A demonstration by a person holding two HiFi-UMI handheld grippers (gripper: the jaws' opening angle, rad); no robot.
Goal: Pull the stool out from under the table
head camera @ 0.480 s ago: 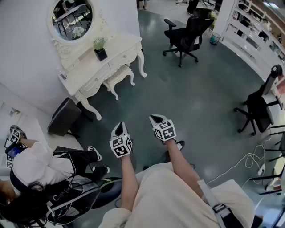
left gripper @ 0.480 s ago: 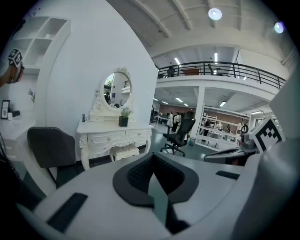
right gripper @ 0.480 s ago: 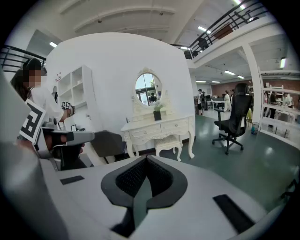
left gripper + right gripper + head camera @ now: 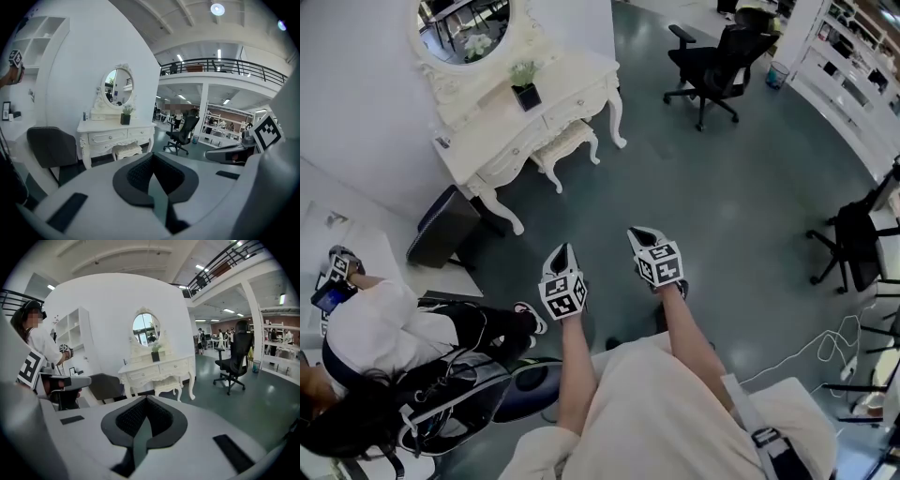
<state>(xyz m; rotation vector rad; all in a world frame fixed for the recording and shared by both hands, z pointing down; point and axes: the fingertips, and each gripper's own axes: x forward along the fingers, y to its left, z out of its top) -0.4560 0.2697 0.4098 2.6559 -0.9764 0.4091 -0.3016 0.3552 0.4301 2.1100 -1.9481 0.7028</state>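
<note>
A cream stool (image 4: 566, 146) with carved legs is tucked under the white dressing table (image 4: 492, 120), which stands against the wall at the upper left. The same stool (image 4: 127, 150) (image 4: 168, 386) shows in both gripper views, far ahead. My left gripper (image 4: 565, 251) and right gripper (image 4: 639, 234) hover side by side over the grey floor, well short of the table. Both are shut with nothing between their jaws. An oval mirror (image 4: 464, 23) and a small potted plant (image 4: 525, 92) sit on the table.
A dark grey padded seat (image 4: 442, 228) stands left of the table. A seated person (image 4: 389, 337) with their own grippers is at the lower left. A black office chair (image 4: 714, 61) is at the far right, another chair (image 4: 853, 234) at the right edge, cables (image 4: 825, 347) beyond.
The table and stool sit slightly lower and to the right in the head view, so I have stepped a little closer. Both grippers keep their pose and stay shut.
</note>
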